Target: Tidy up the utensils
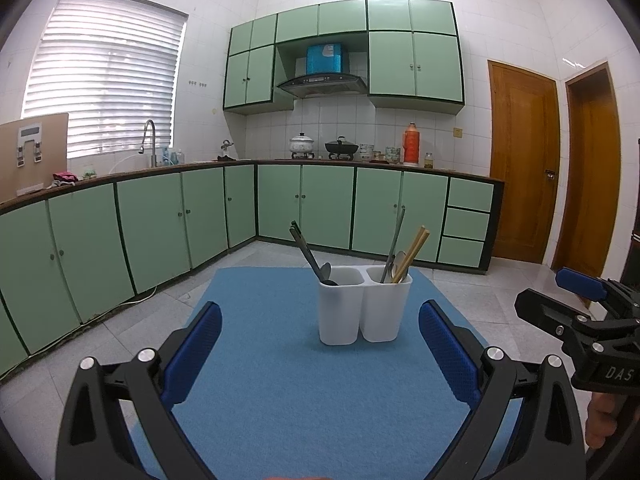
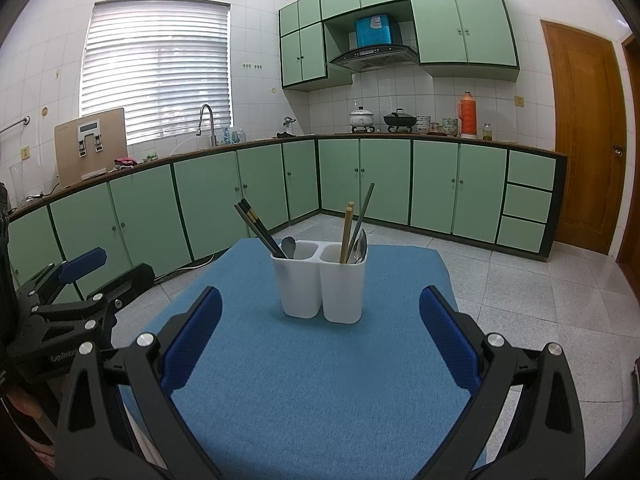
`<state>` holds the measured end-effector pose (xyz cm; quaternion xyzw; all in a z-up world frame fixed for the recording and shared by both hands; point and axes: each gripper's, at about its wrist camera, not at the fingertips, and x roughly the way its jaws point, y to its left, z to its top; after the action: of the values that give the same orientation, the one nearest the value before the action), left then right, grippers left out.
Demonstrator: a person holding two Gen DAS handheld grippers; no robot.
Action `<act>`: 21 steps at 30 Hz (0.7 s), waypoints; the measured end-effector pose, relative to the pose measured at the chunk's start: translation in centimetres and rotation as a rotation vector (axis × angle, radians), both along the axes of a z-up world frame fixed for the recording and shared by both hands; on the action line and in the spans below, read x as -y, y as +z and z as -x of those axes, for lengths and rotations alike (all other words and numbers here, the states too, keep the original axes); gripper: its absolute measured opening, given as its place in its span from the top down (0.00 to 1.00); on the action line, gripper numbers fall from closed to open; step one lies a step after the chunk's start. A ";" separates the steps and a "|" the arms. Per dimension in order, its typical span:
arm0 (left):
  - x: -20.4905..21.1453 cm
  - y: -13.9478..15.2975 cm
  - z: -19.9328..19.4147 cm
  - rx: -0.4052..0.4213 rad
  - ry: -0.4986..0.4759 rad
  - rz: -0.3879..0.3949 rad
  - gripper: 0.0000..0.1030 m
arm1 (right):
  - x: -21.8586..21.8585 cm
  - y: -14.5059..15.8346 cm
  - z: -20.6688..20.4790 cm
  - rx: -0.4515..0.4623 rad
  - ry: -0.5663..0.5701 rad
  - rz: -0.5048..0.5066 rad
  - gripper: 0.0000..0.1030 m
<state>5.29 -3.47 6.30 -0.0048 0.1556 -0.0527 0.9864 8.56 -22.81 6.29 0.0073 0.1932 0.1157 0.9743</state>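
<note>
A white two-compartment utensil holder [image 1: 344,312] [image 2: 300,288] stands upright on a blue mat [image 1: 280,400]. Its left compartment holds black chopsticks [image 1: 306,250] and a dark spoon [image 1: 326,272]. In the right compartment are wooden chopsticks [image 1: 414,250], a grey handle [image 1: 396,236] and a metal spoon [image 1: 398,262]. My left gripper [image 1: 320,308] is open, short of the holder, with nothing between its fingers. My right gripper [image 2: 320,294] is also open and empty, and shows at the right edge of the left wrist view [image 1: 556,294].
The mat's edges [image 2: 444,264] drop off to a tiled floor [image 2: 520,292]. Green cabinets [image 1: 160,220] with a counter, sink tap [image 1: 150,140], pots and an orange flask [image 1: 411,144] line the far walls. Wooden doors [image 1: 520,160] stand on the right.
</note>
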 end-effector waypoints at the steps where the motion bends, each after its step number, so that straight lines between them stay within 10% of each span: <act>1: 0.0 0.0 0.0 0.000 0.000 0.000 0.06 | 0.0 0.0 0.0 0.000 0.000 0.000 0.07; 21: -0.1 -0.2 -0.3 -0.006 0.011 0.007 0.06 | -0.1 -0.1 -0.1 -0.003 -0.002 0.002 0.07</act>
<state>5.61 -3.39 6.13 -0.0094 0.1586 -0.0481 0.9861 8.69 -22.71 6.16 0.0064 0.1948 0.1145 0.9741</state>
